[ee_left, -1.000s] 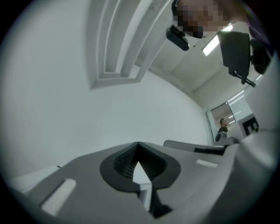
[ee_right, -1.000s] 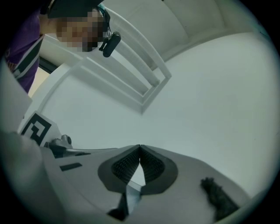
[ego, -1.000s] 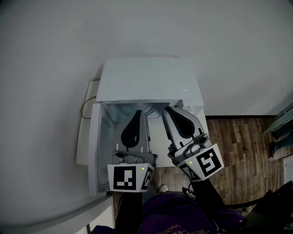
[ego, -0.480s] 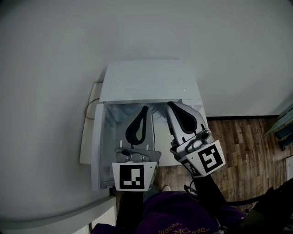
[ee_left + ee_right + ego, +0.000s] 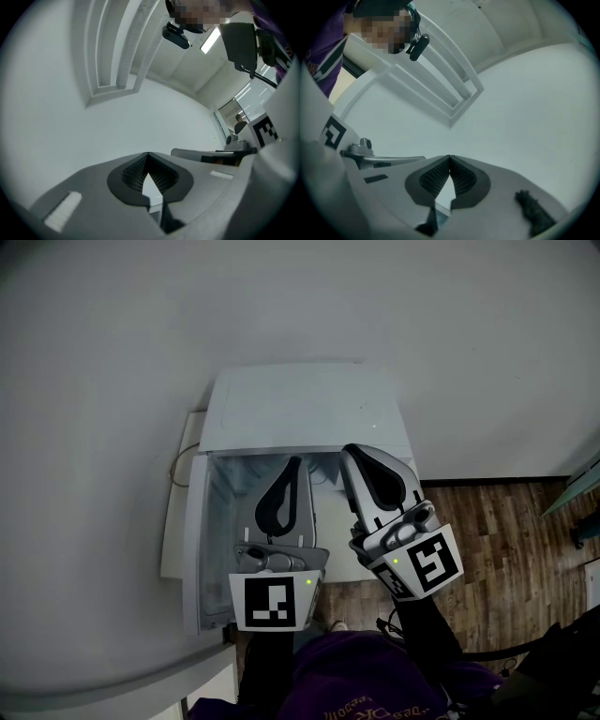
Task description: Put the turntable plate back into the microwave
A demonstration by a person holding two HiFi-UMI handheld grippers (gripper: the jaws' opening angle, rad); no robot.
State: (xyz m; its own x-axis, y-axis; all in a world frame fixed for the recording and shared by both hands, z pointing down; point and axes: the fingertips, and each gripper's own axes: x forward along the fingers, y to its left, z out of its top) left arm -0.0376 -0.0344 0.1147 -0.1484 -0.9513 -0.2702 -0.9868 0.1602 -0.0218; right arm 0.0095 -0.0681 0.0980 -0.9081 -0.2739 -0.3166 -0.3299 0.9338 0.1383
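A white microwave stands below me against the wall, its door swung open to the left. Both grippers hover side by side over its open front. My left gripper has its jaws together, and so does my right gripper. In the left gripper view the gripper has its pads meeting at the tips with nothing gripped. The right gripper view shows that gripper the same way. A pale glassy curve shows between them inside the cavity; I cannot tell whether it is the turntable plate.
White wall fills the scene ahead and to the left. Wood floor lies to the right of the microwave. A thin cable loops behind the door side. The person's purple top is at the bottom edge.
The left gripper has shifted slightly up and to the right and rolled a little. The right gripper has hardly moved. Both stay shut.
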